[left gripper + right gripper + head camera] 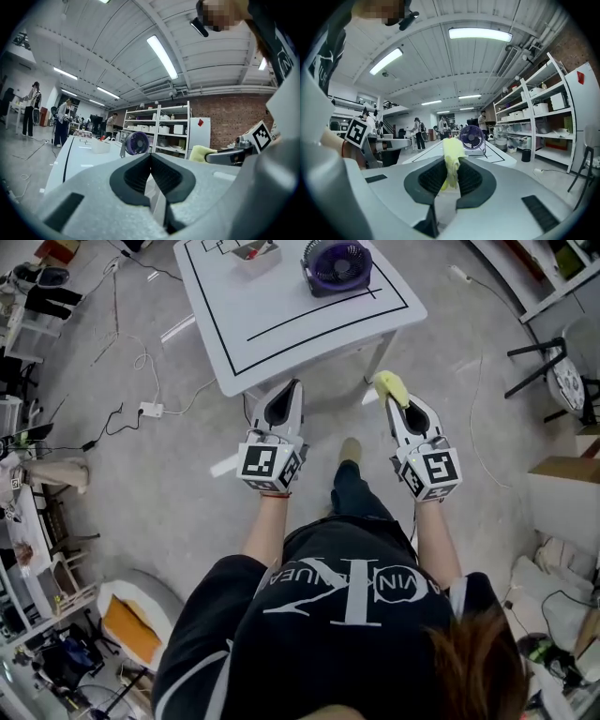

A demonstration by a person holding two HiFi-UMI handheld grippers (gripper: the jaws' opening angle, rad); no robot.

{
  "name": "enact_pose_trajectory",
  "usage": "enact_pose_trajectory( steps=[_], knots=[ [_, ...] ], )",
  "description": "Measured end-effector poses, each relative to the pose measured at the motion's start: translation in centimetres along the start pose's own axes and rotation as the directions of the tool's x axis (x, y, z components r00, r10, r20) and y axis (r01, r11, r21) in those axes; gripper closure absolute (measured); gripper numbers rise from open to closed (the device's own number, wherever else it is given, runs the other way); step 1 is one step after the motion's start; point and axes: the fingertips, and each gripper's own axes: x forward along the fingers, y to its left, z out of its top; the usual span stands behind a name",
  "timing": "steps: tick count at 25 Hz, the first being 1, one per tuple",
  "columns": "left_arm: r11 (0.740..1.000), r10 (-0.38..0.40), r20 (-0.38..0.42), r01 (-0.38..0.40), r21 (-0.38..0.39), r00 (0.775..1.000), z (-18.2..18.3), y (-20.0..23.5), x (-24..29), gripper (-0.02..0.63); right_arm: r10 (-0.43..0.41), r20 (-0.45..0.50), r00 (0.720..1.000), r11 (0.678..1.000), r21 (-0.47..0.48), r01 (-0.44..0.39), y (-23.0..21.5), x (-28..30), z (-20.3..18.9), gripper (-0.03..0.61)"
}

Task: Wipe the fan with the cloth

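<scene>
Holding the yellow cloth [452, 161] pinched in the right gripper [391, 400] ready for wiping, left gripper [294, 388] closed on nothing as a spare, both short of the table [281, 324] whose far side carries the purple fan [336, 263], untouched.

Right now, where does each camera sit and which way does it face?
Head view: on the person's head, looking steeply down at the table, fan, both arms and shirt.
Left gripper view: on the left gripper, looking along its shut fingers towards the fan.
Right gripper view: on the right gripper, along fingers pinching the yellow cloth.
Shared: both gripper views show the fan and each other's gripper.
</scene>
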Motion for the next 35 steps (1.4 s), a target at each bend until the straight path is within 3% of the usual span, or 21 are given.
enact_pose_trajectory(
  steps=[6,14,21,27,32,35],
  knots=[
    [0.999,0.040,-0.027,-0.041,-0.016,0.999,-0.3,3.3,6.2,0.603,0.048,-0.051,0.998,0.998,-0.037,-0.050,-3.1,6.4,0.0,0.534],
    [0.995,0.050,-0.132,-0.037,0.096,0.990,-1.0,7.6,13.3,0.603,0.114,-0.089,0.989,0.993,-0.025,-0.116,-6.6,13.6,-0.3,0.532],
    [0.997,0.057,-0.136,-0.048,0.067,0.989,-2.1,9.5,17.8,0.603,0.193,-0.092,0.977,0.975,-0.097,-0.202,-7.8,17.9,-0.4,0.532],
    [0.996,0.036,-0.179,-0.020,0.090,0.983,-2.7,12.0,20.5,0.548,0.246,-0.031,0.969,0.960,-0.133,-0.248,-6.9,21.8,0.8,0.532],
    [0.993,0.005,-0.257,0.027,0.119,0.966,-3.8,13.2,23.7,0.421,0.209,0.014,0.978,0.970,-0.130,-0.206,-7.6,24.5,2.3,0.531],
    [0.988,-0.028,-0.278,0.069,0.137,0.960,-3.8,14.0,26.3,0.404,0.165,0.028,0.986,0.976,-0.151,-0.159,-8.5,26.5,3.0,0.531]
  ],
)
